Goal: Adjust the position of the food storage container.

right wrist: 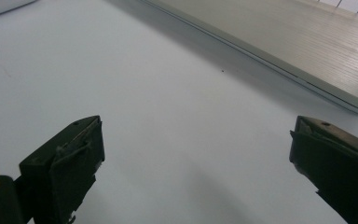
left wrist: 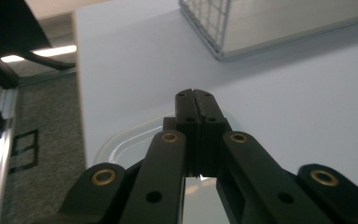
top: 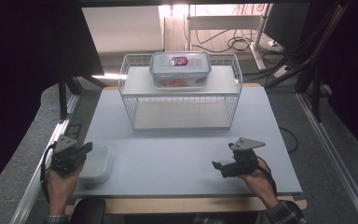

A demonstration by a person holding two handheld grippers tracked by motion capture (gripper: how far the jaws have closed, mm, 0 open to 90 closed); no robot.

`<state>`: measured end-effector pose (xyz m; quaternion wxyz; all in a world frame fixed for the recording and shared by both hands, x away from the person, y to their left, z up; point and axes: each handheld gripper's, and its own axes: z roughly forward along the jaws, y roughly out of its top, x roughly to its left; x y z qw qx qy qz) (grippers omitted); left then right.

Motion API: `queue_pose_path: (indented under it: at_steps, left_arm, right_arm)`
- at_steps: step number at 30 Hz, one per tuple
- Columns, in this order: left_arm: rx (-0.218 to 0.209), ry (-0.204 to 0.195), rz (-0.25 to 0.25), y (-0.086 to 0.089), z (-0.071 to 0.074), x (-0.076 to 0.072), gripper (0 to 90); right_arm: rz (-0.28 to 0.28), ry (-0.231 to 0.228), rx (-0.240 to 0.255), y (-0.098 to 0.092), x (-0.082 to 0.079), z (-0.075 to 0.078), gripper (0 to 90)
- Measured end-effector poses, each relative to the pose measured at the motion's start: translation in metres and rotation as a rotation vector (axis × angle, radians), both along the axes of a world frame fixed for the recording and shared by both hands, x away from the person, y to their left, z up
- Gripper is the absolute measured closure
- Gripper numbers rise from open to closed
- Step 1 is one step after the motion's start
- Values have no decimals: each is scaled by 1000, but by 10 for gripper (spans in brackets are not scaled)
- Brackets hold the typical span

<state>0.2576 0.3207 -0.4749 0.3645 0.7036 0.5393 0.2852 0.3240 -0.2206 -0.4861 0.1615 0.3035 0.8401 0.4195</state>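
Observation:
A clear lidded box with a blue rim (top: 180, 70) stands on the top shelf of a white wire rack (top: 129, 105) at the back of the white table (top: 177, 154). Near the front left corner lies a shallow, empty, clear container (top: 98, 164). My left gripper (top: 87, 148) hangs over that container's left edge, and in the left gripper view its jaws (left wrist: 196, 95) press together above the container's rim (left wrist: 121, 140) with nothing between them. My right gripper (top: 223, 156) sits at the front right, and its jaws (right wrist: 193, 163) stand wide open over bare table.
The rack's corner (left wrist: 214, 23) lies ahead and right of my left gripper. Its lower board (right wrist: 307, 46) lies ahead of my right gripper. Grey carpet (top: 23, 154) and metal rails flank the table, and cables lie on the floor behind it.

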Motion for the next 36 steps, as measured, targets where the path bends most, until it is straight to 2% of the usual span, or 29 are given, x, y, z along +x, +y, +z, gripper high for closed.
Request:
queue_pose_path:
  at_steps: [3, 4, 10, 13, 14, 16, 17, 19, 20, 23, 25, 28, 30, 31, 33, 34, 36]
  left_arm:
    - [4, 3, 64, 14, -3, -7, 900]
    - [4, 3, 64, 14, -3, -7, 900]
    - [17, 67, 159, 32, -17, -20, 900]
    - [16, 110, 188, 38, -25, -22, 900]
    - [1, 132, 191, 40, -28, -22, 900]
    - [-5, 144, 188, 39, -29, -22, 900]
    - [12, 156, 197, 37, -31, -21, 900]
    - [17, 162, 196, 36, -31, -19, 900]
    - [0, 162, 189, 35, -31, -19, 900]
    - [-7, 164, 167, 30, -32, -16, 900]
    - [-18, 168, 131, 19, -32, -12, 900]
    - [-19, 169, 109, 9, -32, -7, 900]
    - [-26, 168, 71, -5, -31, -1, 900]
    - [-26, 168, 71, -5, -31, -1, 900]
    - [-29, 168, 33, -19, -31, 6, 900]
    - [-29, 168, 33, -19, -31, 6, 900]
    - [-37, 163, 10, -31, -31, 12, 900]
  right_arm:
    - [5, -4, -3, 1, 0, 0, 35]
    - [5, -4, -3, 1, 0, 0, 35]
    - [6, -4, -9, 1, 0, 0, 35]
    - [8, -3, -13, 2, 0, 0, 35]
    - [9, -2, -20, 3, -1, 0, 35]
    - [11, -1, -21, 3, -1, -1, 35]
    - [9, -1, -22, 4, -1, -1, 35]
    - [10, -1, -22, 4, -1, -1, 35]
    - [10, -1, -22, 4, -1, -1, 35]
    - [11, -1, -22, 4, -1, -1, 35]
    - [12, -1, -27, 4, -1, -1, 35]
    - [11, -1, -28, 4, -1, -2, 35]
    - [11, 2, -31, 5, 0, -2, 35]
    - [11, 2, -31, 5, 0, -2, 35]
    - [12, 4, -33, 6, 0, -3, 35]
    - [12, 4, -33, 6, 0, -3, 35]
    - [13, 3, -35, 6, 0, -3, 35]
